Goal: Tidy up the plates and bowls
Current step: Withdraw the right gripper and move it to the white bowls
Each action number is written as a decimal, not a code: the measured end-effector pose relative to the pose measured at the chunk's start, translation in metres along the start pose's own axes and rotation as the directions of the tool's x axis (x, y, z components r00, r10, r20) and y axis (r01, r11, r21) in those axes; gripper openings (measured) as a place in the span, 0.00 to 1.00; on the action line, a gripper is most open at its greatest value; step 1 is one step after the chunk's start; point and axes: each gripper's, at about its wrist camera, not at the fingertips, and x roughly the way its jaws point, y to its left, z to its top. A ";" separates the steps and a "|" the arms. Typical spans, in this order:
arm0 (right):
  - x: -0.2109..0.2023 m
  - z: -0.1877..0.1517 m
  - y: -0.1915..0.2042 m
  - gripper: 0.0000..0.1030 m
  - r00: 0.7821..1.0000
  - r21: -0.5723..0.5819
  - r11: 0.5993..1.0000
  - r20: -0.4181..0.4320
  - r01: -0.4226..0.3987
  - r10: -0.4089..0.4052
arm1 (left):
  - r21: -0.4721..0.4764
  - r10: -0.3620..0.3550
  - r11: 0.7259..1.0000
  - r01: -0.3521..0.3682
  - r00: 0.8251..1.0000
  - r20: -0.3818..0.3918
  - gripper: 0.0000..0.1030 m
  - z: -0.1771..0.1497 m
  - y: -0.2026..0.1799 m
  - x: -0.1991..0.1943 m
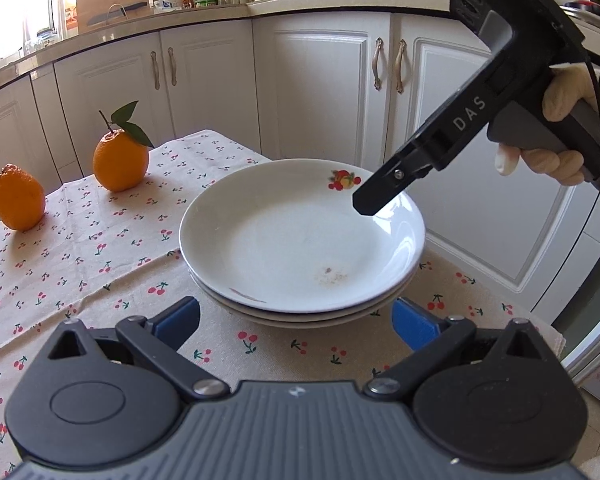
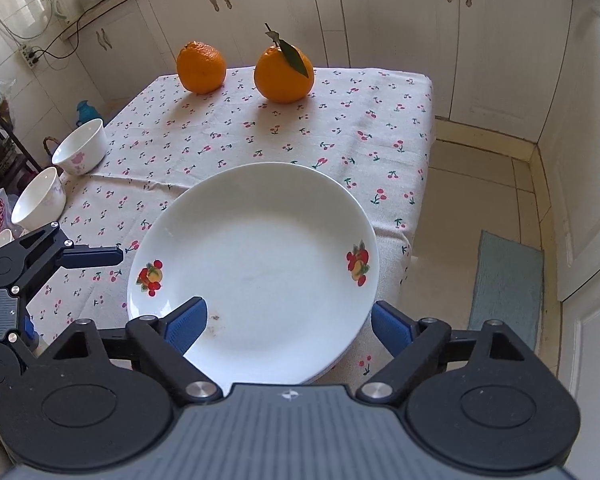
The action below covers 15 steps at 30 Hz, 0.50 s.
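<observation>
Plainly, "DAS" marks the right tongs (image 2: 286, 326), gaping above stacked plates (image 1: 300, 236); left tongs (image 1: 296, 320) gape, empty.

So the stack of plates (image 2: 256, 264) sits at the near edge of the table (image 2: 380, 120), two oranges (image 2: 201, 67) side by side at the far edge, and two bowls (image 2: 80, 152) off on the table's left side, one behind the other.
</observation>
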 end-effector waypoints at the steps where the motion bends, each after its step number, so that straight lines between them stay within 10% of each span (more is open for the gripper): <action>1: -0.003 -0.001 0.005 0.93 1.000 -0.014 1.000 0.014 0.016 -0.015 | 0.003 0.001 1.000 -0.001 1.000 0.004 0.99 -0.001 0.000 -0.002; 15: -0.024 -0.013 0.083 1.00 0.960 -0.053 0.981 0.220 0.189 -0.173 | -0.014 0.066 0.998 -0.065 0.996 0.058 0.99 -0.004 0.015 -0.051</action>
